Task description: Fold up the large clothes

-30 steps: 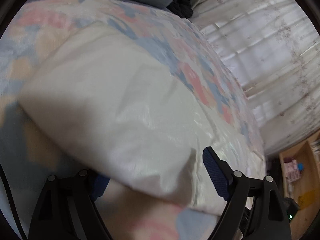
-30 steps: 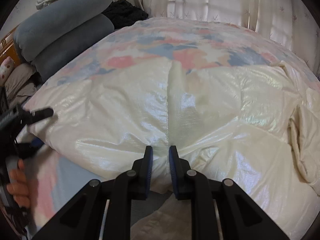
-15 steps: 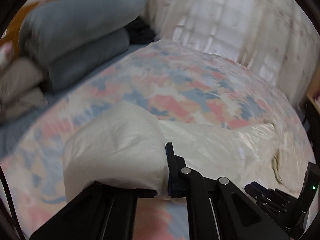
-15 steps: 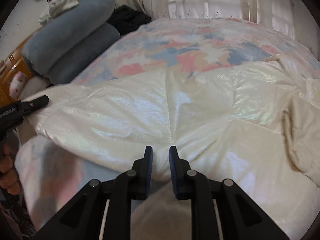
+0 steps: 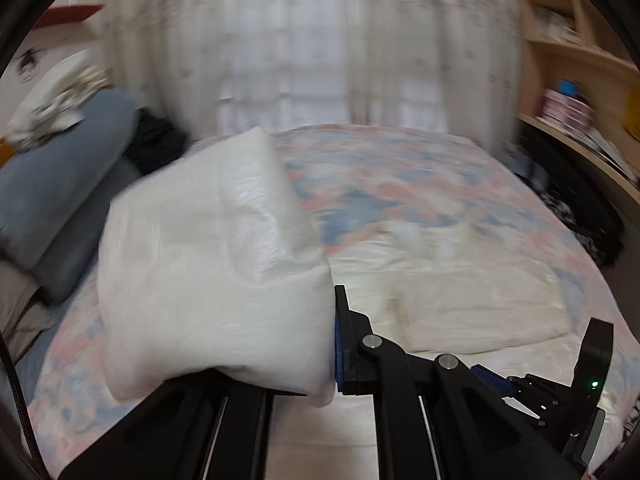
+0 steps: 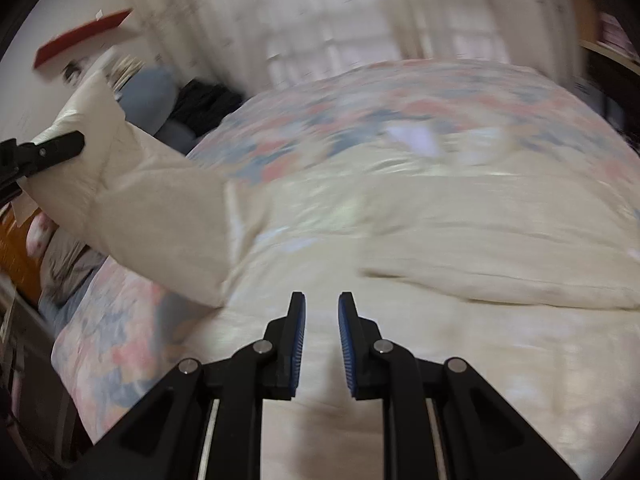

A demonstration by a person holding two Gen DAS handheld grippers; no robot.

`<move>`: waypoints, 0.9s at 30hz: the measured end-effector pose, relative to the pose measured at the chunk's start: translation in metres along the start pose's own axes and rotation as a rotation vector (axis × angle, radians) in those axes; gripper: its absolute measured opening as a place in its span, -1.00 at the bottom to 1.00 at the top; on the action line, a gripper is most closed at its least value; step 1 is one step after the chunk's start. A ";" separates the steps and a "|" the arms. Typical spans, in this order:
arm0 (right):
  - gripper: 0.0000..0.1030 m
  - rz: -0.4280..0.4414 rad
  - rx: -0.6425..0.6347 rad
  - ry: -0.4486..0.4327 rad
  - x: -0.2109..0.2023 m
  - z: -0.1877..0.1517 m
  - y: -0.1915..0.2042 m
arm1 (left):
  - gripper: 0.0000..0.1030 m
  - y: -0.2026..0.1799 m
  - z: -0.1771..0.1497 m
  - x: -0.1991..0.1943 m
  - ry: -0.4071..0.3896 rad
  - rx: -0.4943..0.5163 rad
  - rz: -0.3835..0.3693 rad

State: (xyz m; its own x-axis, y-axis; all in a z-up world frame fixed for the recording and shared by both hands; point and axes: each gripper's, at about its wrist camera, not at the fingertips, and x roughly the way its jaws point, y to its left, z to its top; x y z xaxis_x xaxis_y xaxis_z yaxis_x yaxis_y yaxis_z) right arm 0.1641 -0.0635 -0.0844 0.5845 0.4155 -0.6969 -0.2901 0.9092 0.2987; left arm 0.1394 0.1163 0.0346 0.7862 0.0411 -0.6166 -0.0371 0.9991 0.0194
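A large cream puffy coat point(image 6: 420, 240) lies spread over a floral bedspread point(image 6: 400, 96). My left gripper point(image 5: 320, 328) is shut on a padded sleeve of the coat point(image 5: 208, 272) and holds it lifted above the bed; the cloth hides its left finger. From the right wrist view the lifted sleeve point(image 6: 132, 200) rises at the left, with the left gripper point(image 6: 48, 152) clamped on its end. My right gripper point(image 6: 322, 344) hovers low over the coat's near part; its jaws stand a little apart with nothing between them. The right gripper also shows in the left wrist view point(image 5: 560, 392).
Blue-grey pillows point(image 5: 60, 192) and dark clothes point(image 5: 160, 148) are stacked at the left of the bed. White curtains point(image 5: 320, 40) hang behind it. A wooden shelf point(image 5: 580, 80) with books stands at the right. A wooden headboard point(image 6: 20, 256) is at the far left.
My left gripper closed on the sleeve and lifted it up and left. My right gripper let go of the coat, and its jaws opened slightly. Both cameras tilted up.
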 end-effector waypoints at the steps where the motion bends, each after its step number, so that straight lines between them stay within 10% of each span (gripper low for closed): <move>1: -0.68 -0.017 0.021 -0.014 -0.009 0.001 -0.014 | -0.89 -0.018 -0.001 0.007 0.006 0.016 -0.010; 6: -0.68 -0.101 0.108 -0.063 -0.042 -0.003 -0.079 | -0.70 -0.100 -0.025 0.061 0.106 0.065 -0.100; 12: -0.64 -0.142 0.183 -0.017 -0.049 -0.020 -0.133 | 0.44 -0.128 -0.064 0.096 0.222 0.037 -0.204; 16: -0.13 -0.130 0.210 -0.007 -0.050 -0.028 -0.147 | 0.46 -0.112 -0.073 0.091 0.221 -0.026 -0.241; 27: -0.01 -0.084 0.204 -0.003 -0.053 -0.011 -0.147 | 0.47 -0.033 -0.083 0.069 0.187 -0.099 -0.123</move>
State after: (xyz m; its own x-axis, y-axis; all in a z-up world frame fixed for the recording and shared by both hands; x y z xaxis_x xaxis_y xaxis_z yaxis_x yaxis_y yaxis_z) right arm 0.1670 -0.2194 -0.0983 0.6022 0.3379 -0.7233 -0.0813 0.9272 0.3656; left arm 0.1440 0.0852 -0.0742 0.6614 -0.0921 -0.7444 -0.0159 0.9905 -0.1367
